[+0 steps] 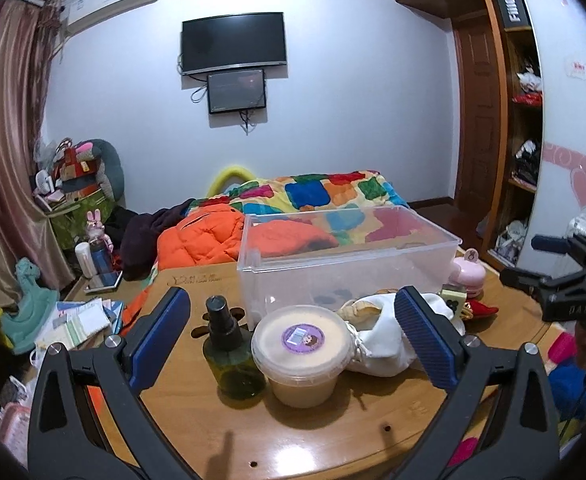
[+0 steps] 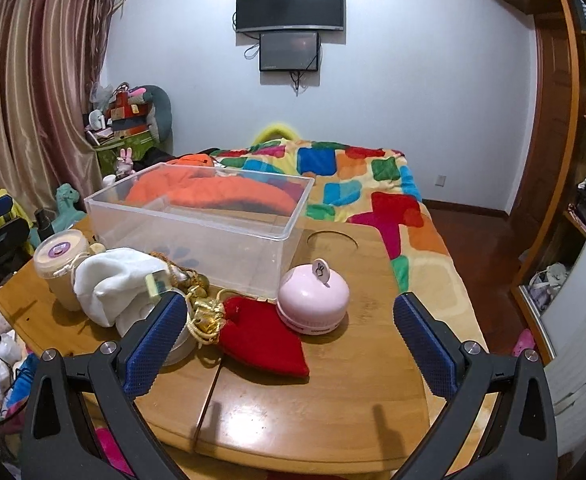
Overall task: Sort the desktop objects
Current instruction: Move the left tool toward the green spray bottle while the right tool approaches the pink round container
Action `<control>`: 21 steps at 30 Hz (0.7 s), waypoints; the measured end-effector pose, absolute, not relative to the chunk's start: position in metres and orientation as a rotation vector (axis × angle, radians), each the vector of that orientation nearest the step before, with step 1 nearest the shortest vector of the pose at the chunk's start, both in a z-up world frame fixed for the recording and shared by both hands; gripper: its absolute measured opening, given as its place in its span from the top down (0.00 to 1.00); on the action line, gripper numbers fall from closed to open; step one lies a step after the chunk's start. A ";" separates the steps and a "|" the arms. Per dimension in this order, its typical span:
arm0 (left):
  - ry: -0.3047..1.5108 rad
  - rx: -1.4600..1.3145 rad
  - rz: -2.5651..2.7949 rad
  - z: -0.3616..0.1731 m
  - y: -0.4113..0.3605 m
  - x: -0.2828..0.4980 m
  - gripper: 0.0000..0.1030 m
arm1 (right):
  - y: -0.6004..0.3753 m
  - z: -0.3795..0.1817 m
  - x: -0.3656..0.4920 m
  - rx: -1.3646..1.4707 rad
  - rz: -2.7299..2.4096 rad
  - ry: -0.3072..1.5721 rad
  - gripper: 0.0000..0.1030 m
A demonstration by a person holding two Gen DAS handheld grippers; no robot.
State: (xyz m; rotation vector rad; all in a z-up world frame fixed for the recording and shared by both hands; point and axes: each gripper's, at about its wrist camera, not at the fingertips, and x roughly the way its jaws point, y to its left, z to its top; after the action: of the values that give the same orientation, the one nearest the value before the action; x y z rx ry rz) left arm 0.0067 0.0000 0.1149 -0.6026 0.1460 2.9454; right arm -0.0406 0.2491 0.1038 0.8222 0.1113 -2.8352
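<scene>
Left claw [image 1: 293, 332] is hanging wide apart at bottom of the left wrist view, gripping nothing; its blue ribbed pads [image 1: 161, 336] are framing three things at lower centre. A dark green spray bottle w/ black pump cap [image 1: 233, 352] is standing upright on the round wooden worktop [image 1: 313, 440], touching or just beside a squat beige plastic tub w/ purple sticker on its lid [image 1: 303, 356]. A crumpled white cloth pouch [image 1: 389, 336] is lying right of the tub, partly behind the right pad. Behind them, mid-frame, a clear rectangular plastic bin [image 1: 345, 256] is sitting on the worktop; dark specks are showing at its bottom, too small to tell what. A pink dome-shaped gadget [image 1: 469, 276] is peeking out past the bin's right corner.

Right claw [image 2: 293, 334] is also standing wide, holding nothing, at bottom of the right wrist view. Between its pads, centre frame, a red velvet drawstring pouch w/ gold cord [image 2: 265, 336] is lying flat, just beside the pink gadget [image 2: 313, 300]. White pouch [image 2: 117, 284] and beige tub [image 2: 61, 264] are sitting at centre-left; clear bin [image 2: 201, 232] is behind them, upper centre. Bed w/ multicolour patchwork blanket [image 2: 357, 184] is filling the bkgd.
</scene>
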 end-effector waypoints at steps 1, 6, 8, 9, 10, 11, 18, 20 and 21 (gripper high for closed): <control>0.157 -0.609 2.938 0.115 0.000 0.004 0.00 | 0.250 0.105 -0.043 0.829 -2.832 0.120 0.00; 0.135 -0.649 2.883 0.116 -0.004 -0.006 0.00 | 0.252 0.104 -0.052 0.844 -2.808 0.130 0.00; 0.110 -0.670 2.863 0.115 -0.007 -0.010 0.00 | 0.254 0.104 -0.058 0.859 -2.797 0.131 0.01; 0.098 -0.679 2.856 0.115 -0.009 -0.011 0.00 | 0.254 0.105 -0.060 0.865 -2.795 0.132 0.01; 0.087 -0.689 2.850 0.114 -0.012 -0.012 0.00 | 0.256 0.105 -0.063 0.873 -2.793 0.132 0.01; 0.079 -0.700 2.845 0.114 -0.014 -0.013 0.00 | 0.256 0.104 -0.066 0.881 -2.789 0.134 0.01; 0.068 -0.767 2.853 0.106 -0.031 -0.019 0.00 | 0.259 0.098 -0.079 0.917 -2.764 0.152 0.02; 0.037 -0.794 2.847 0.104 -0.036 -0.024 0.00 | 0.259 0.096 -0.085 0.934 -2.750 0.147 0.02; 0.019 -0.802 2.844 0.103 -0.039 -0.026 0.00 | 0.259 0.095 -0.086 0.940 -2.745 0.145 0.02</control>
State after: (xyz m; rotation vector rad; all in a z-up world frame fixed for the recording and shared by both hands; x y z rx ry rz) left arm -0.0256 -0.0395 0.1033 -0.8015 0.0187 2.8438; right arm -0.0861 0.2593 0.0954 0.9396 0.1455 -2.7448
